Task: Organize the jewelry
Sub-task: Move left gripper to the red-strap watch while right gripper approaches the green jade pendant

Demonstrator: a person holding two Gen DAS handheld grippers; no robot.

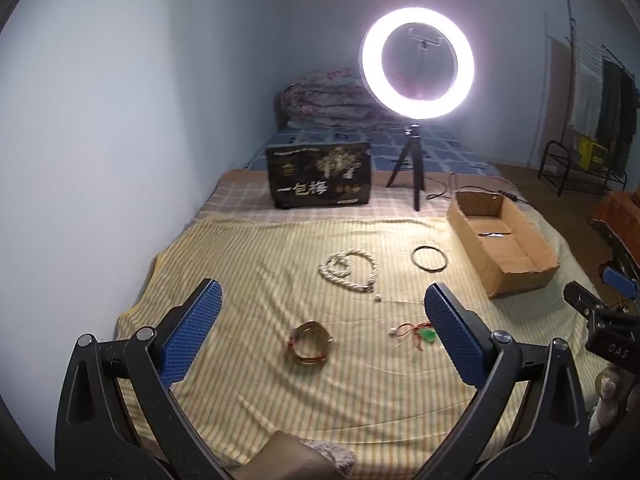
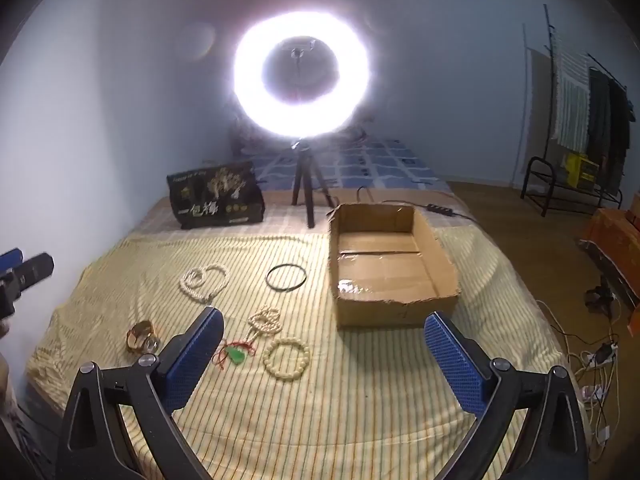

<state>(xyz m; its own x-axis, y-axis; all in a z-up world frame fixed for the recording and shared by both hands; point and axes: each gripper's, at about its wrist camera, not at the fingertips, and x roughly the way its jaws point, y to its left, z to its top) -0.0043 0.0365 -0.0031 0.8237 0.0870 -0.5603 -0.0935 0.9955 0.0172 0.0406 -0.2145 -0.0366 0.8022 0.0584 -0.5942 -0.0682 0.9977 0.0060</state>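
Left gripper [image 1: 322, 308]: jaws wide, empty; brown bangle [image 1: 310, 346] lies flat just ahead, between the fingers' lines.
Left view, box: cardboard box [image 1: 516, 276] far right.
Right gripper [image 2: 324, 330]: wide, empty; cream bead bracelet [image 2: 287, 358] ahead-left, box [image 2: 396, 310] nearer this hand.
Textures: hard glossy beads, soft striped sheet [image 2: 360, 420].

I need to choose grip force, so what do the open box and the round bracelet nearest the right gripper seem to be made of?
The box: brown corrugated cardboard, matte, with ragged cut edges and glossy clear tape along the floor seam. The bracelet: a ring of smooth cream beads with a soft sheen, perhaps wood, bone or plastic; the pictures cannot settle which.
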